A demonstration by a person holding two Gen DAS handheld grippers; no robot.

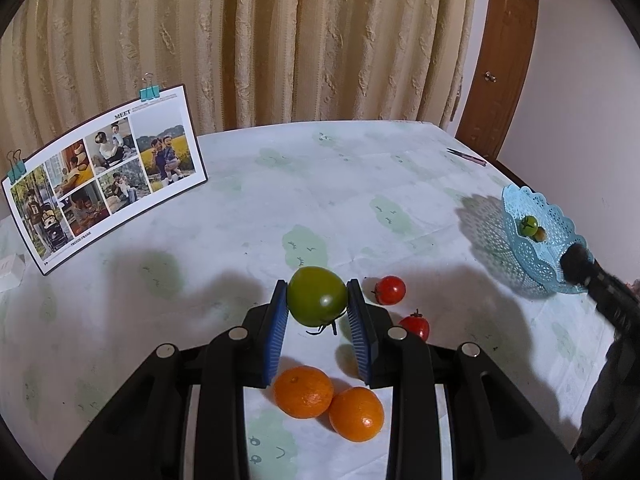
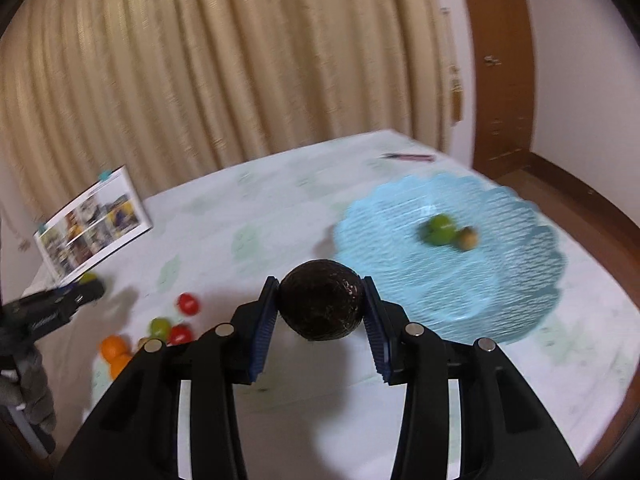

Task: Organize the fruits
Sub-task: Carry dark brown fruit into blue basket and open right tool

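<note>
Carrying a dark, rough-skinned round fruit (image 2: 321, 305), likely an avocado, the right gripper (image 2: 321, 312) has the pale blue lace-edged plastic basket (image 2: 404, 216) just ahead and to the right of its fingers, so the coming move looks like a short swing rightward and forward over the near rim. The dark fruit is nearly round, a little broader than tall, and sits crosswise between the blue ribbed pads (image 2: 262, 328), which press on its two sides; the fingers stand partly apart, only as wide as the fruit, and it is clear of the tabletop (image 2: 280, 200). The right wrist view is smeared, so finer contact cannot be read. Inside the basket lie a small green tomato (image 2: 439, 230) and a small brownish fruit (image 2: 467, 238), touching each other.

The left gripper (image 1: 317, 308) is well apart from the basket, which lies far to its right, so the right hand is plainly the nearer one. Its fingers are closed on a large smooth green tomato (image 1: 317, 296), stem end down, held off the cloth. Below it on the tabletop rest two oranges (image 1: 303, 392) touching each other, and two small red tomatoes (image 1: 391, 289) just to the right. A photo calendar (image 1: 108, 176) stands at the far left, against the curtain
</note>
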